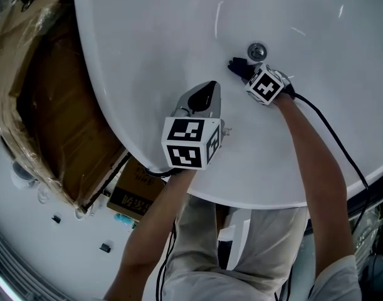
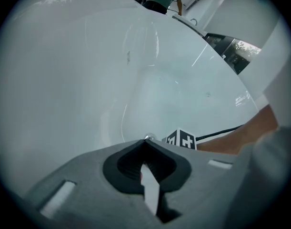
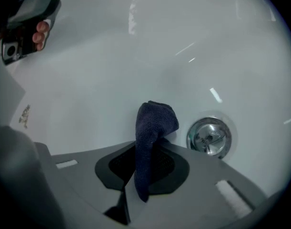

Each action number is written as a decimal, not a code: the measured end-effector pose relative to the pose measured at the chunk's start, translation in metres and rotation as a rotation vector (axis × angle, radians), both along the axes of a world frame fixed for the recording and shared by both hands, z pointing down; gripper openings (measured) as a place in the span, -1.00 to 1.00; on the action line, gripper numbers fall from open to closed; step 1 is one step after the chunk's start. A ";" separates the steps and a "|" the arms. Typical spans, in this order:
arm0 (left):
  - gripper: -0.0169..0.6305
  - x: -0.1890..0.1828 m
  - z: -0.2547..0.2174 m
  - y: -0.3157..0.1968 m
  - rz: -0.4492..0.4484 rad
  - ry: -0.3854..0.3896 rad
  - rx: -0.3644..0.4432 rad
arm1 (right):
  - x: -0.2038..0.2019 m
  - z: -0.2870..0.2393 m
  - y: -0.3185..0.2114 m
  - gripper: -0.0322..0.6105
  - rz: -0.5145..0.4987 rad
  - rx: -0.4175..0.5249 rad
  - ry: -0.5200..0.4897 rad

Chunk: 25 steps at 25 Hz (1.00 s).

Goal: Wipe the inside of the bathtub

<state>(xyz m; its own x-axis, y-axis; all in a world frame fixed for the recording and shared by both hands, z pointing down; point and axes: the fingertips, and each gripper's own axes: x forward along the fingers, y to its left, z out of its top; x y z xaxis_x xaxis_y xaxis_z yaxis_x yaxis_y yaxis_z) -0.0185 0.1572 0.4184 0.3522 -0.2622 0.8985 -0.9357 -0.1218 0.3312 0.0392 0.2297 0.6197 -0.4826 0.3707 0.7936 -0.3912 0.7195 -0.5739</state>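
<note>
The dark cloth point(image 3: 155, 120) is pinched in the closed jaws of the right gripper point(image 3: 146, 162). Its long axis runs up out of them, and its bunched tip appears to lie against the floor of the bathtub point(image 1: 178, 30). In the right gripper view the drain point(image 3: 209, 136) sits just right of that tip, apart from it. To the tip's left and above it lies open white surface.

The left gripper point(image 2: 146, 171) has its jaws together on nothing. In the head view it sits lower left of the right one, farther from the drain.

The jaws cover the cloth's lower end. How firmly the tip presses cannot be told, and the tub's upper end is cut off.
</note>
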 end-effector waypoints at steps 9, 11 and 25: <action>-0.95 -0.003 0.005 0.001 -0.008 0.006 -0.004 | -0.005 0.000 0.009 -0.75 -0.021 -0.004 -0.021; -0.96 -0.002 0.006 0.001 -0.011 0.009 -0.007 | -0.008 -0.004 0.010 -0.75 -0.021 -0.012 -0.031; -0.95 -0.001 0.013 0.002 -0.009 0.002 -0.024 | -0.034 -0.060 0.031 -0.75 -0.006 -0.023 -0.199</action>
<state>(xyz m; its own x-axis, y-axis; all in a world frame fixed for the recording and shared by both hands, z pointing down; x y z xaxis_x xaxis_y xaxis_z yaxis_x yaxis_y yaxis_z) -0.0199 0.1597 0.4316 0.3517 -0.2440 0.9037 -0.9360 -0.1054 0.3358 0.0054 0.2606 0.5600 -0.6264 0.3914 0.6741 -0.2642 0.7071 -0.6560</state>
